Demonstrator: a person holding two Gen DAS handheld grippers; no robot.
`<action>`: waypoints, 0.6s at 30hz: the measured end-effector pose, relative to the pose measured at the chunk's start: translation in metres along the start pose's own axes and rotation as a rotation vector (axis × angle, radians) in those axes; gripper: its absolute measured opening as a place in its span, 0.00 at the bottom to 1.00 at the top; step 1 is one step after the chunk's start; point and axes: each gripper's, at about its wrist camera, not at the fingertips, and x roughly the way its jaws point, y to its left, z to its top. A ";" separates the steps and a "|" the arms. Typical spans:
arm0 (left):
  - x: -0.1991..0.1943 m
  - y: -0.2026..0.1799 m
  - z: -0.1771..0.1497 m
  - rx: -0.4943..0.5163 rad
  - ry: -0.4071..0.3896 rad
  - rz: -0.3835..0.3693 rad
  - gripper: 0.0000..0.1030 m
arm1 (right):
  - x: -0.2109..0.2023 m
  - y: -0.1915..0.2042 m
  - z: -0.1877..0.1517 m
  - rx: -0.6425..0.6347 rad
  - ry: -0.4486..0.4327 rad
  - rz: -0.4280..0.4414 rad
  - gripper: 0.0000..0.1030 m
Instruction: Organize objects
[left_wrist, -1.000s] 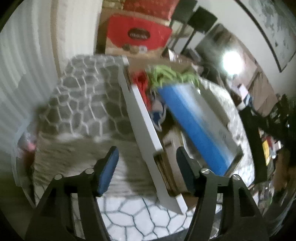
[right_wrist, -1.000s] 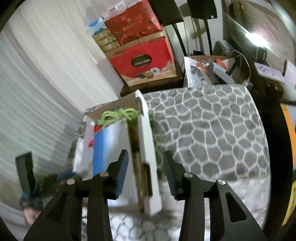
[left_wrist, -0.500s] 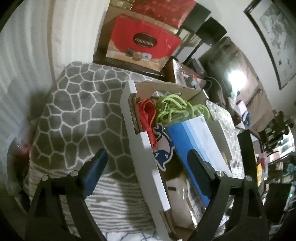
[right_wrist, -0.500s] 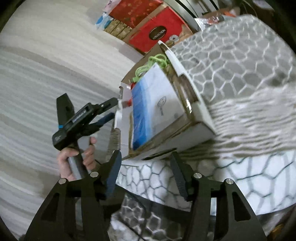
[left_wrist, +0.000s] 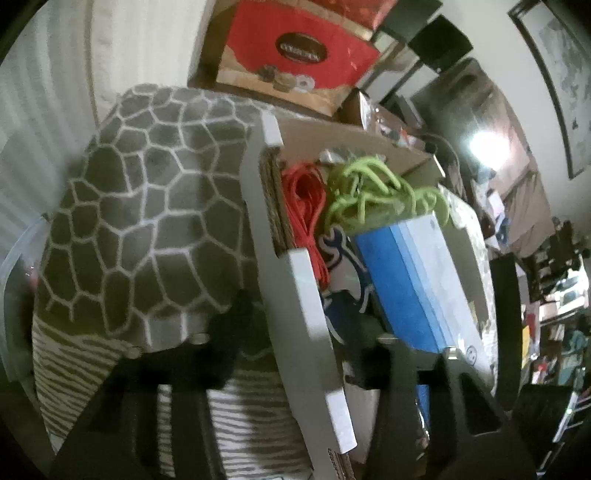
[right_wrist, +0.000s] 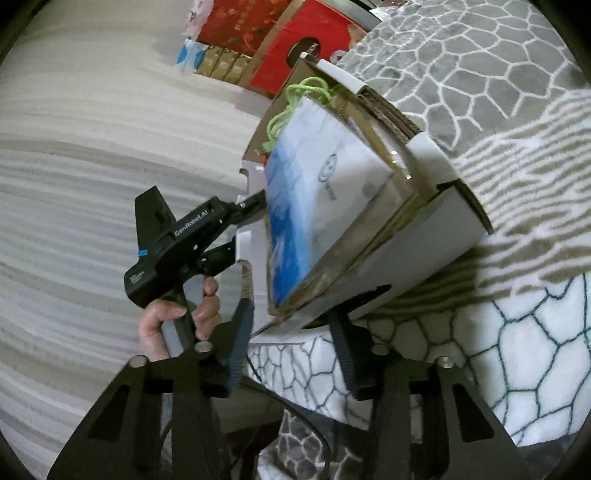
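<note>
On the grey patterned blanket (left_wrist: 147, 206) the cardboard box (left_wrist: 295, 295) sat already packed, cables and blue box (left_wrist: 413, 280) inside; my left gripper (left_wrist: 295, 332) had just closed on its wall, my right gripper (right_wrist: 291, 328) narrowing around its corner, carrying left.

"GenRobot AI" stands in white on the black left gripper (right_wrist: 236, 229) at centre left of the right wrist view. The oval label on the red gift box (left_wrist: 295, 62) at the top is too blurred to read.

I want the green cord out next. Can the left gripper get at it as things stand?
Probably not yet: the left gripper straddles the cardboard box's wall, while the green cord lies uncovered farther along.
</note>
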 end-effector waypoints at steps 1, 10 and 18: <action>0.001 -0.001 -0.002 0.003 0.003 0.013 0.31 | 0.001 0.000 0.002 0.001 0.000 -0.006 0.30; -0.001 -0.022 -0.028 0.011 -0.008 0.058 0.33 | -0.021 -0.008 0.015 0.001 -0.040 -0.058 0.26; -0.007 -0.040 -0.054 0.015 0.034 -0.076 0.55 | -0.060 -0.018 0.036 -0.041 -0.090 -0.170 0.23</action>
